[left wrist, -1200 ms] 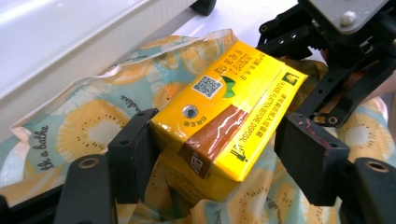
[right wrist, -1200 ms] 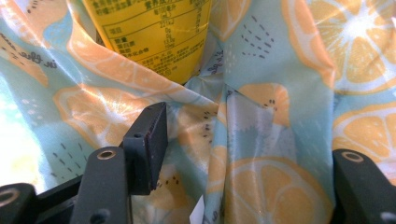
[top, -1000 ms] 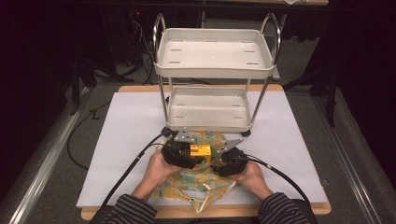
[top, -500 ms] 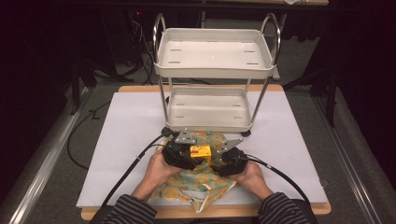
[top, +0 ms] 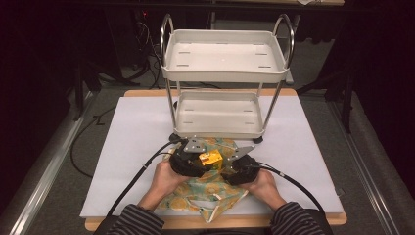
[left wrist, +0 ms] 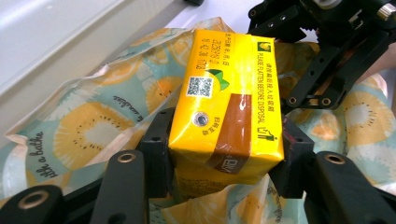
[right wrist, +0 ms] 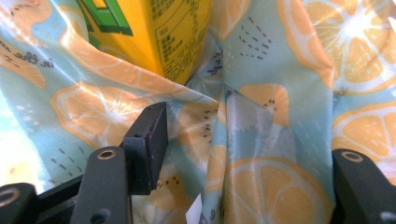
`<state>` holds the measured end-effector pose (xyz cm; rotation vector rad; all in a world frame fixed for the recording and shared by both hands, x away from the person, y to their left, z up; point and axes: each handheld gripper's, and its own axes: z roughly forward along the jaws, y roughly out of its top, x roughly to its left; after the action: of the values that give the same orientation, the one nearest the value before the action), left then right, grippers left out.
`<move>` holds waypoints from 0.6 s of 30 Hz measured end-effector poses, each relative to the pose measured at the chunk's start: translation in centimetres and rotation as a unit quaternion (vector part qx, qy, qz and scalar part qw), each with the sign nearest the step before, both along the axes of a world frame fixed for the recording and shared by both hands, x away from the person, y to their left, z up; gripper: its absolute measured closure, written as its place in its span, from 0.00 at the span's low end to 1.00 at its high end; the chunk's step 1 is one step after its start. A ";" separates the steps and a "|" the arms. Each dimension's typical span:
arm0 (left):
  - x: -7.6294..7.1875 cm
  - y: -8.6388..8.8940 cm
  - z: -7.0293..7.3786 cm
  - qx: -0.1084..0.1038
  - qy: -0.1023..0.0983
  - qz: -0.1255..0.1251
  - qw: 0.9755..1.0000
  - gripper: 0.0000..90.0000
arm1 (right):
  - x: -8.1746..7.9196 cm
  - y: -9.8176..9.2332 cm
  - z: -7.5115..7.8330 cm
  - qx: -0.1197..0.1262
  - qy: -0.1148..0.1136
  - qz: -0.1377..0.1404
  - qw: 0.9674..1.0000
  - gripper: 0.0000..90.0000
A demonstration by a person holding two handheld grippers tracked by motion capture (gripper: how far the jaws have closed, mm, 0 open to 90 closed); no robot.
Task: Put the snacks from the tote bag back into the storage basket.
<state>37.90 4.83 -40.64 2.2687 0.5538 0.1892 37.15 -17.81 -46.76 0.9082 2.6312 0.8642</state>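
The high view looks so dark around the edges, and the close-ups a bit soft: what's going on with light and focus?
High view: light falls on the white table cover and trolley; the surroundings stay near black. Left gripper view: the yellow carton is sharp, with glare blowing out the top left. Right gripper view: the lemon-print bag is soft and washed out at the lower left.

A two-tier trolley (top: 225, 68) stands at the far middle of the table mat (top: 122, 147). Just before its lower shelf lies a printed cloth bag (top: 210, 193), running back to the near edge. On the bag's far end sits a drink carton (top: 210, 157), between the left gripper (top: 192, 157) and the right gripper (top: 240, 164)
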 end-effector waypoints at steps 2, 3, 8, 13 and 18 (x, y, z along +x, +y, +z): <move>-0.1 0.2 0.3 -0.007 -0.006 0.004 1.000 0.57 | 0.0 0.0 0.0 0.000 0.000 0.001 1.000 0.46; -0.2 0.3 0.6 -0.016 -0.007 0.007 1.000 0.57 | 0.0 0.0 0.0 0.000 0.000 0.001 1.000 0.47; -0.2 1.4 2.1 -0.052 -0.009 0.018 0.998 0.57 | 0.0 0.0 0.0 0.002 0.001 0.000 1.000 0.47; 0.0 2.3 2.9 -0.060 -0.015 0.031 0.998 0.57 | 0.0 0.0 0.0 0.001 0.001 0.001 1.000 0.47; 0.2 2.6 3.2 -0.066 -0.016 0.038 0.997 0.57 | 0.1 0.0 0.0 0.000 -0.001 0.004 1.000 0.47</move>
<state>38.07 7.45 -37.41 2.1141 0.6172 0.2205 37.23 -17.83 -46.75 0.8975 2.6347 0.8661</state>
